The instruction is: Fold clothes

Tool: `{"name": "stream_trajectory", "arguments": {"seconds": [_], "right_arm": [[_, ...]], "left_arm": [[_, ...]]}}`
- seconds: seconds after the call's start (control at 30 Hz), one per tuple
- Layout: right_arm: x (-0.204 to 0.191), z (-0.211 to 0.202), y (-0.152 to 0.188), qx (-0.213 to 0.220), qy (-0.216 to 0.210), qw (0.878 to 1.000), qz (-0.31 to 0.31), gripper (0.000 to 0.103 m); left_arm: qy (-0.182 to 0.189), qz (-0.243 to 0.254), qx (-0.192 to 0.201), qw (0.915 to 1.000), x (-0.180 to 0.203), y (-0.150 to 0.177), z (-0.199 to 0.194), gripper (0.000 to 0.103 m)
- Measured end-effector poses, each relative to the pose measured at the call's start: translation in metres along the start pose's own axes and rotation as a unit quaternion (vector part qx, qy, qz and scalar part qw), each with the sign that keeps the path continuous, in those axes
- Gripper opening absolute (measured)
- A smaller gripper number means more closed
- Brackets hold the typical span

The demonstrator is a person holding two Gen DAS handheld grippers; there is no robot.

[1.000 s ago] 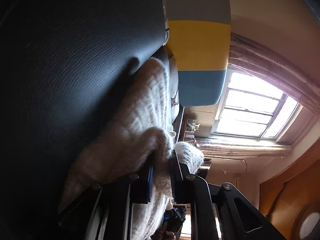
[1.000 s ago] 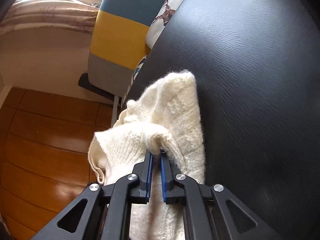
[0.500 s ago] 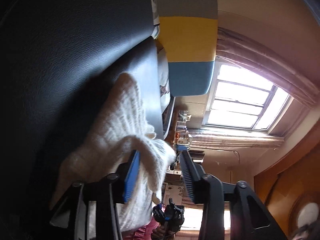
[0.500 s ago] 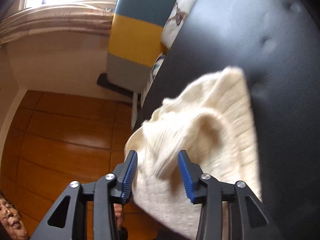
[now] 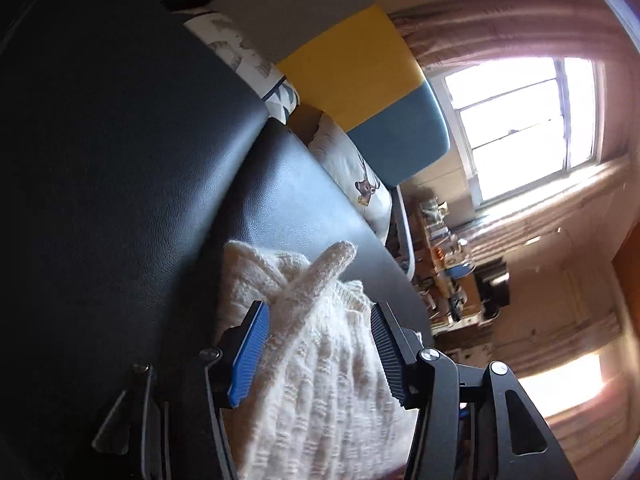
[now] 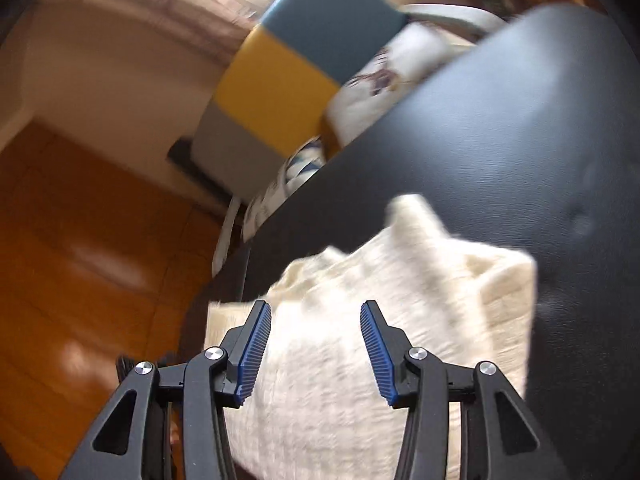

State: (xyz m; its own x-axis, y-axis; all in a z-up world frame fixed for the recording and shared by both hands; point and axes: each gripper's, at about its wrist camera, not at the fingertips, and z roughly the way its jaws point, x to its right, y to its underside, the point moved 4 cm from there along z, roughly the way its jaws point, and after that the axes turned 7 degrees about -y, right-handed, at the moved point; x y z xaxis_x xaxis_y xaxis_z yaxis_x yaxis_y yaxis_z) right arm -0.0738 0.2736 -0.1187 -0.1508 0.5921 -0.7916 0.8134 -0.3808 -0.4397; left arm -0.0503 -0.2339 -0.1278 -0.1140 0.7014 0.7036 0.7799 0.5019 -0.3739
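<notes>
A cream knitted sweater (image 5: 320, 364) lies folded in a thick pad on a black leather-look surface (image 5: 120, 160), near that surface's edge. In the left wrist view a narrow knit strip (image 5: 324, 272), perhaps a sleeve end, sticks up out of the pile and points away from the camera.

The left hand-held gripper (image 5: 318, 344) stands spread, its jaws having just been opening; the knit shows between the 2 blue pads (image 5: 252, 352), but neither pad presses on it. The right hand-held gripper (image 6: 316, 346) is spread the same way, jaws also just opened, with the sweater (image 6: 400, 300) lying beyond and below the gap and no pad (image 6: 254, 350) clamping it. The right view is blurred, so the fold lines of the knit are hard to read.

Beyond the black surface stands a chair back (image 6: 296, 68) in 3 bands: grey, yellow and teal. A white cushion with a deer print (image 5: 360, 176) rests against it. Wooden floor (image 6: 80, 260) fills the left of the right view. A bright window (image 5: 524, 128) with curtains (image 5: 500, 28) shows in the left view, and a cluttered shelf (image 5: 444, 256) below it is too small to make out what it holds
</notes>
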Motion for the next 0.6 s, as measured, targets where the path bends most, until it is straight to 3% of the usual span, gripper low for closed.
{"name": "stream_trajectory", "arguments": {"seconds": [0.1, 0.17, 0.23, 0.33, 0.4, 0.5, 0.57, 0.6], "right_arm": [[-0.023, 0.029, 0.013, -0.071, 0.033, 0.994, -0.076, 0.048], [-0.025, 0.053, 0.021, -0.111, 0.067, 0.985, -0.114, 0.048], [-0.025, 0.073, 0.022, -0.123, 0.098, 0.979, -0.132, 0.048], [-0.021, 0.097, 0.023, -0.132, 0.144, 0.967, -0.16, 0.048], [-0.009, 0.125, 0.017, -0.16, 0.169, 0.958, -0.17, 0.048], [-0.004, 0.138, 0.027, -0.186, 0.205, 0.936, -0.218, 0.049], [0.0, 0.139, 0.032, -0.177, 0.211, 0.931, -0.241, 0.052], [0.0, 0.139, 0.034, -0.17, 0.21, 0.93, -0.248, 0.052]], "left_arm": [[-0.005, 0.088, -0.025, 0.9958, 0.025, 0.013, 0.011, 0.053], [-0.016, 0.146, -0.052, 0.9878, 0.048, 0.024, 0.03, 0.053], [-0.03, 0.182, -0.075, 0.9799, 0.067, 0.029, 0.057, 0.053], [-0.05, 0.212, -0.102, 0.9706, 0.084, 0.032, 0.096, 0.053], [-0.062, 0.222, -0.124, 0.965, 0.093, 0.031, 0.123, 0.053], [-0.095, 0.253, -0.148, 0.9514, 0.1, 0.038, 0.151, 0.053], [-0.112, 0.271, -0.152, 0.9438, 0.102, 0.044, 0.16, 0.046], [-0.121, 0.283, -0.147, 0.9399, 0.102, 0.045, 0.161, 0.026]]}}
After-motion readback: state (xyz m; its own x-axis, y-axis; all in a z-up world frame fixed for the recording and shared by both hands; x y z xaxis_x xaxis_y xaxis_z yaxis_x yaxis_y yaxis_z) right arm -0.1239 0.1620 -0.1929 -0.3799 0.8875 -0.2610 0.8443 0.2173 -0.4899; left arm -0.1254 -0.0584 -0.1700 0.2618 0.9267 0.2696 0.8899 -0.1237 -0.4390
